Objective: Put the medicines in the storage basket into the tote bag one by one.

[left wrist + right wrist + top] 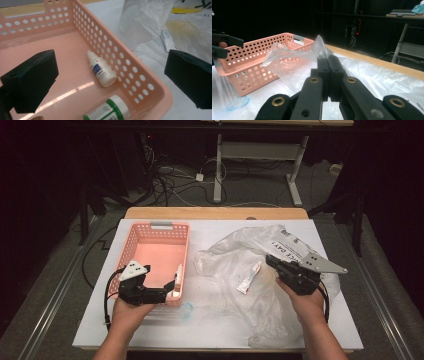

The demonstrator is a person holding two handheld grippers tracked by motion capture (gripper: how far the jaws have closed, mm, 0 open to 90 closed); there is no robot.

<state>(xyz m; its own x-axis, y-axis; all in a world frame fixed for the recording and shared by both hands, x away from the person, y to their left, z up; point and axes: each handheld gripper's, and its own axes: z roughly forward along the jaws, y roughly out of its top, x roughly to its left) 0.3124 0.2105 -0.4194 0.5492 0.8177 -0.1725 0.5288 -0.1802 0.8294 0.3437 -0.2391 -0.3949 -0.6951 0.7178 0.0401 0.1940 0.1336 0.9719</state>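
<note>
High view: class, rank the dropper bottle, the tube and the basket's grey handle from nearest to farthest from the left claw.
1. Dropper bottle: in the basket's near right corner, right beside the left claw.
2. Tube: to the right, lying on the plastic bag.
3. Grey handle: on the basket's far rim.
The tube and handle are fairly close in distance.

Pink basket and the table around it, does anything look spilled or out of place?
Nothing is spilled. One small white tube lies outside the pink perforated plastic basket, on the crumpled clear plastic bag, while the white dropper bottle and green-banded bottle lie inside.
</note>
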